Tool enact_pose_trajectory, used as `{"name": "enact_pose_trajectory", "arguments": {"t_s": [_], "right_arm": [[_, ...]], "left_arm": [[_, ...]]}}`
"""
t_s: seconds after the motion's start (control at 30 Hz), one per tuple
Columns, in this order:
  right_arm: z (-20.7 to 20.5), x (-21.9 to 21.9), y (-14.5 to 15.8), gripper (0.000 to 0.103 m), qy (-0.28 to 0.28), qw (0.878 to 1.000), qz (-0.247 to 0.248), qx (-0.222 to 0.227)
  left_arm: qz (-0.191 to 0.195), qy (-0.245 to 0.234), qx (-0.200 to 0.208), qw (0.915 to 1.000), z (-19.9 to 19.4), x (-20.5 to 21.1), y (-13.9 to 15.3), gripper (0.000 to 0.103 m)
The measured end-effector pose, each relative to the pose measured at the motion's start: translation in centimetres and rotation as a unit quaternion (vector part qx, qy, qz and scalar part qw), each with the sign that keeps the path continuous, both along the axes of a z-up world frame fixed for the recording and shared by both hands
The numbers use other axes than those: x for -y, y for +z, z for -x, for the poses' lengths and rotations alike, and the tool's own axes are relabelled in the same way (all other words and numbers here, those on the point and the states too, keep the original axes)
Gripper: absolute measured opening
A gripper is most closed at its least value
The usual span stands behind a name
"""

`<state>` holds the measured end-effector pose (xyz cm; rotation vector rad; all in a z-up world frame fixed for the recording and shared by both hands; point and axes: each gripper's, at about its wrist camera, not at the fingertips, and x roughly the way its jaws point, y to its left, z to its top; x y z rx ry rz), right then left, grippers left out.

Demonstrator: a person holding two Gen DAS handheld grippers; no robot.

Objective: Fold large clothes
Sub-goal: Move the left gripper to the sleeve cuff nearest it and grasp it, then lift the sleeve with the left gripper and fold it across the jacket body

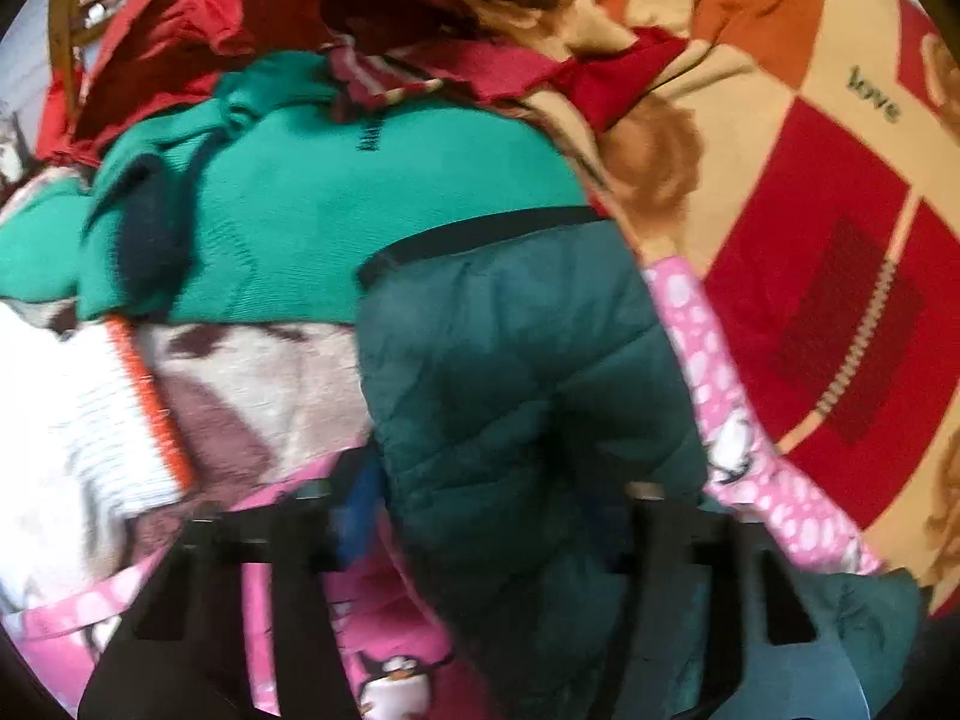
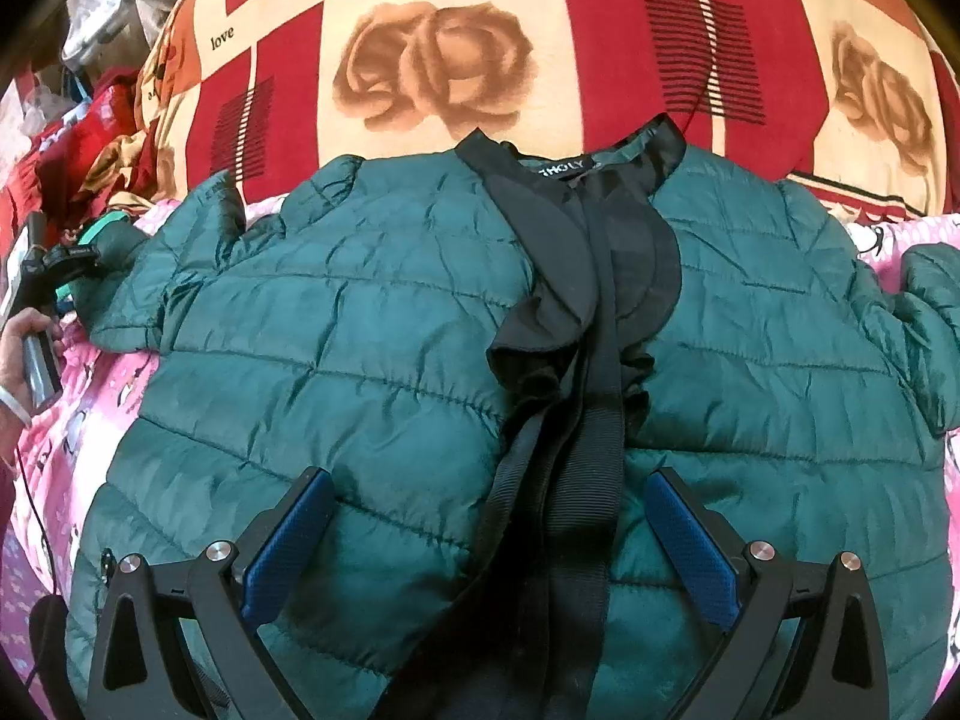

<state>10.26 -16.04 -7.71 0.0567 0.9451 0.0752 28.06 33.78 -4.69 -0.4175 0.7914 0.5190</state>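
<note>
The right gripper (image 2: 489, 525) is spread wide, its blue pads (image 2: 287, 546) apart and hovering over the lower middle of the quilted green jacket (image 2: 336, 324), pinching nothing. Between the fingers, running from 6 toward 12 o'clock, lies the jacket's black front trim (image 2: 591, 420), which widens into the black collar (image 2: 576, 192) with a small label at about 12 o'clock. The jacket lies spread front-up on a pink printed sheet (image 2: 42, 456), with one sleeve out toward 9 o'clock and the other toward 3 o'clock. Beyond the collar, from 10 to 2 o'clock, is a red and cream blanket (image 2: 432, 66) with rose prints. At 9 o'clock a hand (image 2: 24, 354) holds the handle of the other tool.

The left gripper (image 1: 480, 516) has its black fingers set apart, with a green jacket sleeve (image 1: 528, 372) lying between them; the view is blurred, and I cannot tell whether the fingers press on it. The sleeve's black cuff (image 1: 480, 234) sits toward 12 o'clock. Beyond it, from 10 to 12 o'clock, a bright green knit garment (image 1: 336, 204) lies on a heap of red clothes (image 1: 180, 18). A white knit with an orange edge (image 1: 90, 414) is at 9 o'clock.
</note>
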Motion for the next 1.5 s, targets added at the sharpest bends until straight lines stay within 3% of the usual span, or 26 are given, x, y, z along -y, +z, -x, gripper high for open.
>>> {"name": "enact_pose_trajectory", "arguments": {"t_s": [0.07, 0.1, 0.27, 0.47, 0.63, 0.77, 0.9, 0.97, 1.07, 1.23, 1.5], "right_arm": [[0.0, 0.0, -0.1, 0.103, 0.000, 1.000, -0.001, 0.000], [0.0, 0.1, -0.1, 0.103, 0.000, 1.000, -0.002, 0.001], [0.1, 0.3, 0.1, 0.103, 0.001, 1.000, -0.010, 0.003], [0.8, 0.9, 1.5, 0.103, 0.015, 1.000, 0.000, 0.017], [0.9, 3.1, 3.4, 0.103, 0.014, 0.999, 0.017, 0.050], [1.0, 5.4, 3.7, 0.103, 0.000, 0.998, -0.016, 0.058], [0.4, 6.6, 3.6, 0.103, -0.012, 0.999, 0.009, 0.040], [0.3, 7.5, 3.6, 0.103, -0.020, 0.999, -0.001, 0.039], [0.1, 9.0, 3.5, 0.103, -0.034, 0.998, -0.039, 0.032], [-0.3, 9.9, 3.1, 0.103, -0.048, 0.998, -0.026, 0.017], [-0.3, 11.9, 3.1, 0.103, -0.062, 0.995, -0.075, 0.004]], "left_arm": [[0.002, -0.007, 0.005, 1.0000, 0.1, 0.0, 0.3, 0.020], [0.006, -0.012, 0.010, 0.9999, 0.4, 0.2, 0.5, 0.017], [0.003, -0.057, 0.045, 0.9974, 2.6, 2.5, 2.9, 0.014], [0.013, -0.135, 0.081, 0.9875, 7.2, 7.2, 6.1, 0.009], [-0.014, -0.177, 0.101, 0.9789, 9.6, 11.9, 8.5, 0.009], [-0.020, -0.202, 0.097, 0.9743, 10.4, 15.3, 9.3, 0.008], [-0.027, -0.227, 0.089, 0.9694, 11.1, 19.2, 9.7, 0.008], [-0.030, -0.241, 0.086, 0.9662, 11.3, 20.9, 9.7, 0.008], [-0.032, -0.267, 0.073, 0.9605, 11.5, 24.0, 9.3, 0.008], [-0.037, -0.300, 0.060, 0.9512, 12.1, 28.5, 8.6, 0.008], [-0.044, -0.332, 0.041, 0.9414, 13.1, 33.5, 7.4, 0.008]]}}
